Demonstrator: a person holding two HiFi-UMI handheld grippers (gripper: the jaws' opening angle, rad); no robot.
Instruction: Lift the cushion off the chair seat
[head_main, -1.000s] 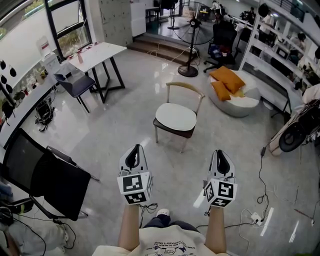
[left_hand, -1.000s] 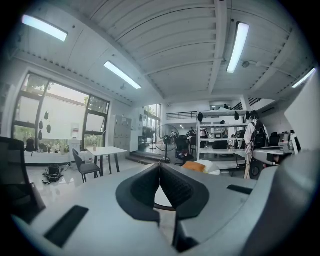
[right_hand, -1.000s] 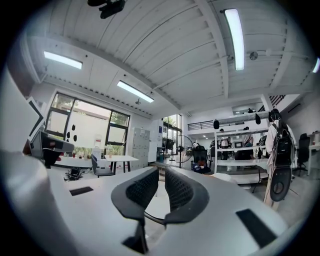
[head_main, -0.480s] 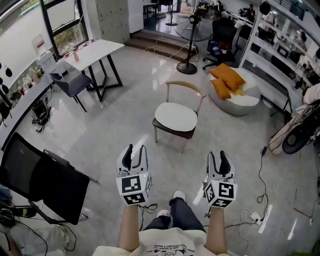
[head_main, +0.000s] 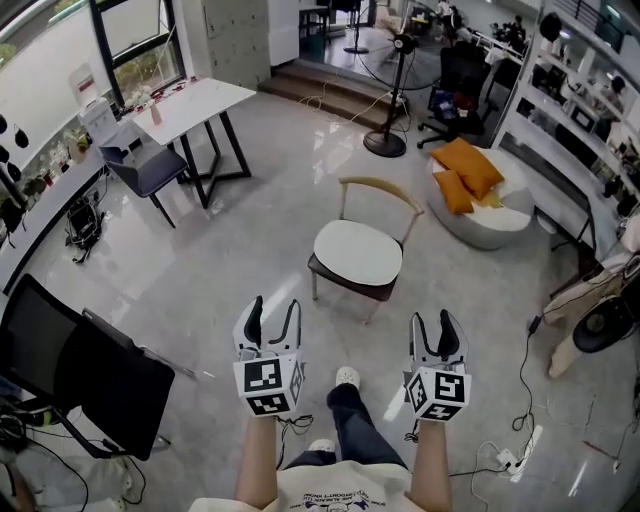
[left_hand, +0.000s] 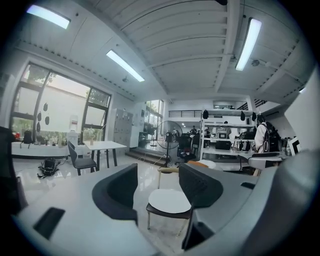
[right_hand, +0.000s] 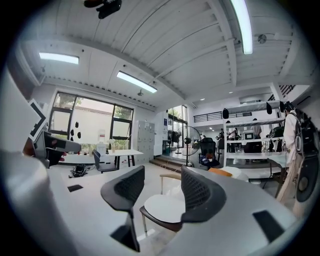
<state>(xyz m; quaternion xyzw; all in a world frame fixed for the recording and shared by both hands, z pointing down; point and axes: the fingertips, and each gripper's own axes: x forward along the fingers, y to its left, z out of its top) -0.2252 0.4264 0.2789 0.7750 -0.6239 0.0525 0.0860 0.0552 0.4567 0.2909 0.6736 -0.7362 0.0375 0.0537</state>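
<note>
A white round cushion (head_main: 358, 252) lies on the seat of a dark chair with a curved wooden backrest (head_main: 378, 188), standing on the pale floor ahead of me. My left gripper (head_main: 269, 312) and right gripper (head_main: 437, 325) are held side by side, short of the chair and well apart from it. Both point toward it, and their jaws are opening with nothing between them. In the left gripper view the cushion (left_hand: 169, 201) shows beyond the left gripper (left_hand: 157, 187). In the right gripper view the cushion (right_hand: 162, 207) shows beyond the right gripper (right_hand: 161, 192).
A black office chair (head_main: 100, 370) stands close at the left. Farther left are a white table (head_main: 200, 105) and a grey chair (head_main: 145, 165). Behind the chair stand a floor fan (head_main: 385, 140) and a white lounger with orange pillows (head_main: 470, 170). Cables and a power strip (head_main: 520, 440) lie at the right.
Both grippers have gone from shut to open. The person has stepped forward, so the chair with the cushion sits nearer and lower in the head view.
</note>
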